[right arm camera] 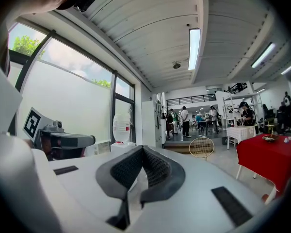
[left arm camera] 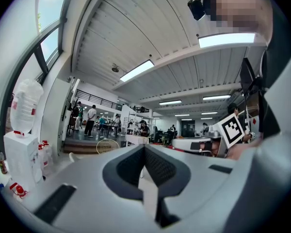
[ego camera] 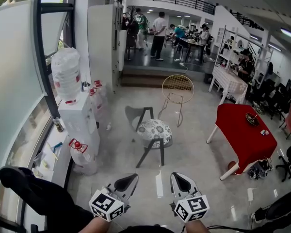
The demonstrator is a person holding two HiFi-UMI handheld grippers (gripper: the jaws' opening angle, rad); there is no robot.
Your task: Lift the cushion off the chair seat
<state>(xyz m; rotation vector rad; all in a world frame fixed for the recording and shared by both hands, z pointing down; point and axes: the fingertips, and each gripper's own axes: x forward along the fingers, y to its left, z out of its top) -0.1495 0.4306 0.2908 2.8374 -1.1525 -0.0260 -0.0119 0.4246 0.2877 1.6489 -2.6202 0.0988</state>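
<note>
A round white cushion with a dark floral pattern [ego camera: 154, 129] lies on the seat of a dark-framed chair [ego camera: 150, 152] in the middle of the floor in the head view. Both grippers are held side by side at the bottom of that view, well short of the chair. My left gripper [ego camera: 127, 180] is shut with nothing in it, and my right gripper [ego camera: 180, 179] is shut and empty too. In the left gripper view the jaws [left arm camera: 144, 147] meet at their tips; the right gripper view shows the same [right arm camera: 142, 148]. The chair is hidden behind the jaws in both gripper views.
A water dispenser [ego camera: 77, 118] with spare bottles [ego camera: 82, 154] stands by the window at left. A gold wire chair [ego camera: 177, 89] sits behind the cushion chair. A table with a red cloth [ego camera: 245, 132] is at right. People stand around tables in the far room [ego camera: 160, 30].
</note>
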